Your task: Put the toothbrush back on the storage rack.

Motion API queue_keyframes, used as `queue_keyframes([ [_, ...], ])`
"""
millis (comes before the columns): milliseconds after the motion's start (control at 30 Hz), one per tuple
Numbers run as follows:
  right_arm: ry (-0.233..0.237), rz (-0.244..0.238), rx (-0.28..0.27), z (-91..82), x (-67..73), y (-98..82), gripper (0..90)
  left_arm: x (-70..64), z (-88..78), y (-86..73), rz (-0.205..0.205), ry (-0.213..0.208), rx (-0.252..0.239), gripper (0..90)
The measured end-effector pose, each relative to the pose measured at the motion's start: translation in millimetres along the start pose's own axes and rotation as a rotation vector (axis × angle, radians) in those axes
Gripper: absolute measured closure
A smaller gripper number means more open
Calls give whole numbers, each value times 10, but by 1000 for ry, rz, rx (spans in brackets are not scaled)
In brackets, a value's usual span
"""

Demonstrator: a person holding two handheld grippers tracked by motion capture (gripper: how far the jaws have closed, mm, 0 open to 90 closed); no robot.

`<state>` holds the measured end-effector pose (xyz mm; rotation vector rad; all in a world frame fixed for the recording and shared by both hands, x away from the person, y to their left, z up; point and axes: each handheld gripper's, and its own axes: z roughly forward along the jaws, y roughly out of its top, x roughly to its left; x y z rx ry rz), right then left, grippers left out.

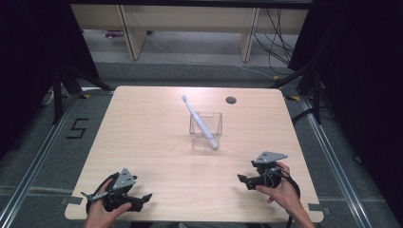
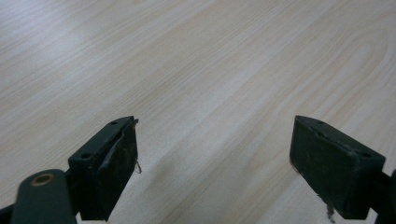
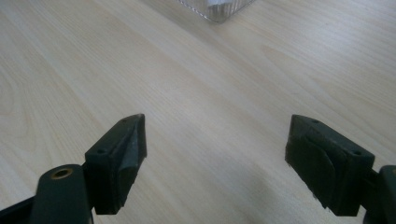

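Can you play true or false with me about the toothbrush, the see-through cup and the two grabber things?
1. The white toothbrush leans in the clear square plastic cup. True.
2. The cup lies tipped over. False: it stands upright on the light wooden table.
3. The left hand-held gripper is open. True.
4. The right hand-held gripper squeezes the toothbrush. False: it is open, holding nothing, apart from the cup.
5. The toothbrush's bristles point down. False: they stick up, out of the cup.

A pale-blue-and-white toothbrush point(image 1: 199, 121) in a clear, colourless glass container point(image 1: 206, 129), on a light, wood-grained bench point(image 1: 157, 137). Both the left gripper point(image 1: 142, 198) and the right gripper point(image 1: 243, 179) are black with grey top plates. Grey floor point(image 1: 43, 156).
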<state>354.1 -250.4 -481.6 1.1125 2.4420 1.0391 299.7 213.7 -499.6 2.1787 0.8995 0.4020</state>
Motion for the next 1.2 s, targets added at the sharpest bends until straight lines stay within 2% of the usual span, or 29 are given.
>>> queue_keyframes([
  [67,-3,-16,-11,-2,-23,-19,214,14,-13,3,21,-1,17,149],
  [100,8,12,11,-15,-7,-31,213,13,-13,2,20,0,15,149],
  [167,-2,-21,-9,-10,-43,-46,213,13,-13,3,20,0,15,149],
  [200,2,15,8,-22,-27,-55,213,13,-13,3,20,0,14,149],
  [233,-4,2,6,-26,-39,-66,213,13,-13,3,19,0,14,149],
  [267,-1,37,13,-33,-16,-73,213,13,-14,3,20,0,13,149],
  [300,-7,5,-1,-22,-48,-85,213,14,-14,4,20,-1,13,149],
  [367,-8,11,4,-24,-54,-105,212,15,-14,4,21,0,14,149],
  [400,-2,37,17,-38,-41,-107,212,13,-13,3,19,0,14,149],
  [500,-9,12,3,-38,-60,-117,210,12,-11,3,19,0,14,149],
  [567,-8,30,9,-43,-52,-120,204,12,-12,3,20,0,15,149],
  [600,-8,9,-2,-35,-67,-121,203,13,-12,3,20,0,15,149],
  [633,-2,26,7,-42,-58,-119,202,13,-12,3,20,1,15,149],
  [767,-7,30,8,-43,-60,-118,198,13,-12,3,20,0,15,149],
  [967,-11,6,-2,-33,-68,-120,197,14,-12,4,20,-1,16,149],
  [1167,-6,22,7,-36,-59,-121,196,14,-12,3,21,1,15,149],
  [1200,-14,-4,-8,-28,-78,-119,196,9,-9,5,13,1,12,149],
])
